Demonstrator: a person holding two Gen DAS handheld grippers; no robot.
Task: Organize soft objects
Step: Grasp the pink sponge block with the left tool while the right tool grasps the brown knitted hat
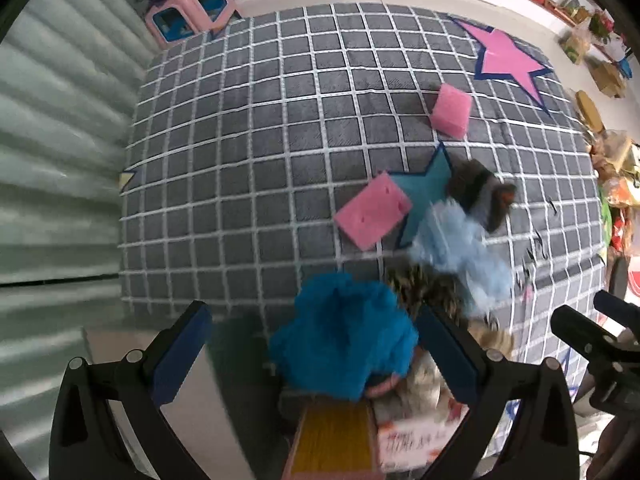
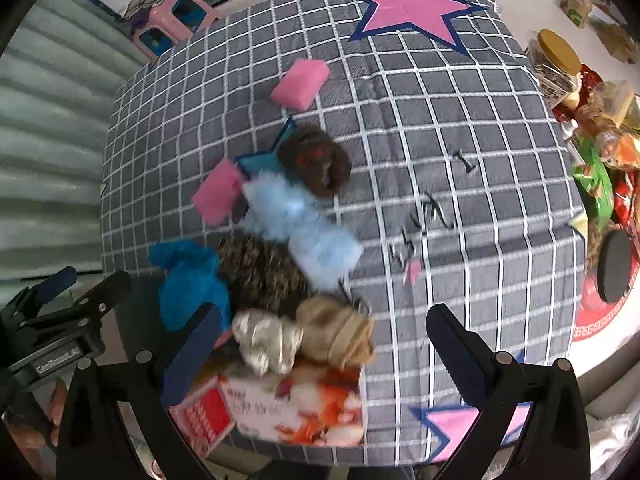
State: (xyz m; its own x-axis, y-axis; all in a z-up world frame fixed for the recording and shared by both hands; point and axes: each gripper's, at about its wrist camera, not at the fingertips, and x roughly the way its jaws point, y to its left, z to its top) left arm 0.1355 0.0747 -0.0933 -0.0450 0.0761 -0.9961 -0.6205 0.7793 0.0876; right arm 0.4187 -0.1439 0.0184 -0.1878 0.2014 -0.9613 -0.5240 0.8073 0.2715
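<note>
Blue fluffy plush toy sits between my spread left tongs, over the printed cardboard box meant to collect it; my right tongs gape empty, ready for another.

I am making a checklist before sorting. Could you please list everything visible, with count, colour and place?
Sponge blocks: 2, pink, on the quilt, far side.
Fluffy item: 1, light blue, middle of the pile.
Fluffy item: 1, bright blue, pile's left end.
Fuzzy ball: 1, dark brown, beside the teal star.
Speckled fuzzy item: 1, brown-black, pile's centre.
Soft items: 2, silver and tan, on the box.
Box: 1, printed red-orange, quilt's near edge.
Quilt: 1, grey checked, with stars.
Stool: 1, pink, far left.
Left gripper: open.
Right gripper: open.
</note>
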